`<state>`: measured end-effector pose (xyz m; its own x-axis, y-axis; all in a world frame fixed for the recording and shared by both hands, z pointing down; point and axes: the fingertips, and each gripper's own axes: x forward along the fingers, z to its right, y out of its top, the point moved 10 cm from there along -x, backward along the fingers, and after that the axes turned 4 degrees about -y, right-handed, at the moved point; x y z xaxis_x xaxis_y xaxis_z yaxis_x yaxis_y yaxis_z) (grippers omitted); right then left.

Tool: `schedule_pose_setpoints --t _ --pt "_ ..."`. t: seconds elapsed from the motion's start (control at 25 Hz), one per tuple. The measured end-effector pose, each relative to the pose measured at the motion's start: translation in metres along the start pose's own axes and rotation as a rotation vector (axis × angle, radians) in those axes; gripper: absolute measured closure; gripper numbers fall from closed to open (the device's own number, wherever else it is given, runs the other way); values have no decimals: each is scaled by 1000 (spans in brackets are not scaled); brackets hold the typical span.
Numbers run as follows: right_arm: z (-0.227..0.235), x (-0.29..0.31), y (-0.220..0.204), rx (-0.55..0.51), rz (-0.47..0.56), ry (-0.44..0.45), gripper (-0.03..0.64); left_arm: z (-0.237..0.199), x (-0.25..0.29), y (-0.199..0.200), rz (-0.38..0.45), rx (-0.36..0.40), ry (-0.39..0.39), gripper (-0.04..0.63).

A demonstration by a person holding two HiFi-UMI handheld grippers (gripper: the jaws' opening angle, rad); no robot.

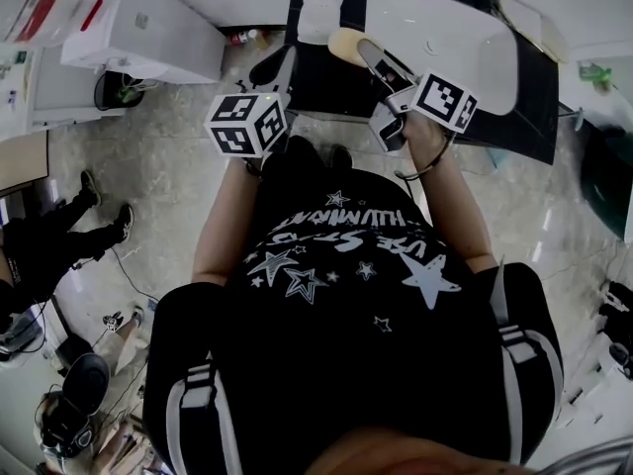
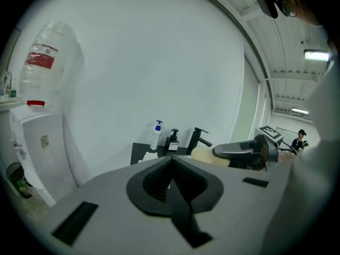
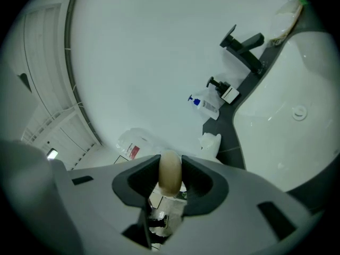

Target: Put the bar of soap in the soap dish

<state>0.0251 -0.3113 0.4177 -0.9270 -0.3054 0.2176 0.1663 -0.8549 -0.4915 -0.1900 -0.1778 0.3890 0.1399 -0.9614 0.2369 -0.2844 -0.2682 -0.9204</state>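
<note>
While beside basin rim [image 1: 372, 16] — soap [image 1: 344, 45], R gripper [image 1: 364, 53]

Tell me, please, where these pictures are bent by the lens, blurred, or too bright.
Head view: strong wide-angle bending, the counter edge curves; the white sink is bright but keeps detail. Left gripper view: black corners round a circular image, the ceiling lamp glares, the near jaws are soft. Right gripper view: a circular frame too; the bar of soap is blurred, the sink nearly washed out.
</note>
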Motion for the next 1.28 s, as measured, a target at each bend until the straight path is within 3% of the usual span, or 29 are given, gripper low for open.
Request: schedule_pose_setpoints --t 0.4,0.76,1.12,1.28 --pt "4 45 23 -111 32 -105 486 -48 44 13 -66 1 -77 583" --pt "24 96 34 -271 -27 -235 486 -91 85 18 -149 -10 -151 583" --pt "14 140 46 -607 -122 -359 486 -116 112 16 -203 -30 -193 583" --pt "13 158 42 -845 -191 -378 486 -124 119 17 -215 -26 -204 583"
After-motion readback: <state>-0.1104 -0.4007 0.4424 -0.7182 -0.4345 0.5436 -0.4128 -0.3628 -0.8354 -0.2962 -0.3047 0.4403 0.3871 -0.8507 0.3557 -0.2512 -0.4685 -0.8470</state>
